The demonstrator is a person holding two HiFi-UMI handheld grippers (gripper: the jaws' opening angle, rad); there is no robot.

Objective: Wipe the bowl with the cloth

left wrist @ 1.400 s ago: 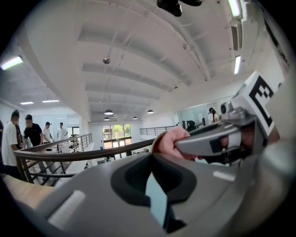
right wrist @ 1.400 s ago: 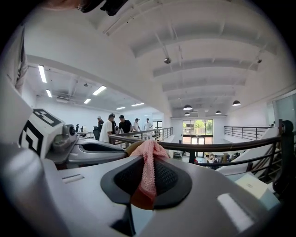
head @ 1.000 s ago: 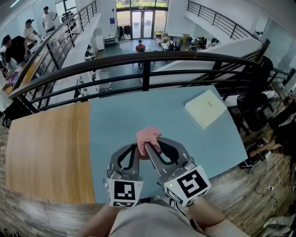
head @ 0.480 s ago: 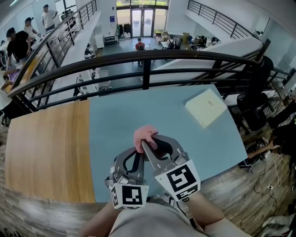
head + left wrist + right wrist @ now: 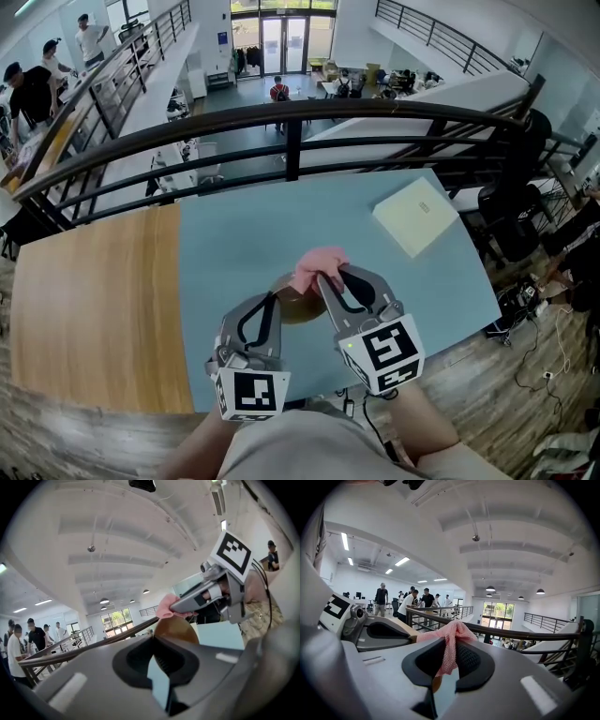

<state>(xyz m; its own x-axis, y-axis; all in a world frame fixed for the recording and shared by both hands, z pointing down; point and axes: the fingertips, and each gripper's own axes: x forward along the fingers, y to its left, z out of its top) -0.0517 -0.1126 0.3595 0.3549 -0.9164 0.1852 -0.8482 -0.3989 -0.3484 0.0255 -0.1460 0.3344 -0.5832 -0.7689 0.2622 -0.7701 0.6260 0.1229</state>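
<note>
Head view: near the near edge of the desk, the left gripper has its jaws closed on the rim of the brown bowl. Just to the right, the right gripper pinches the pink cloth, which is bunched against the bowl's far rim and hides part of it. A cream box lies near the far right corner. A black railing runs beyond the far edge.

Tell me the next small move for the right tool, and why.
Probably ease the right tool down and drag the cloth across the inside of the bowl. The right tool is clamped on the cloth, which sits at the bowl's far edge, and the left tool grips the bowl's rim, so the bowl looks steadied for a wiping stroke.
</note>
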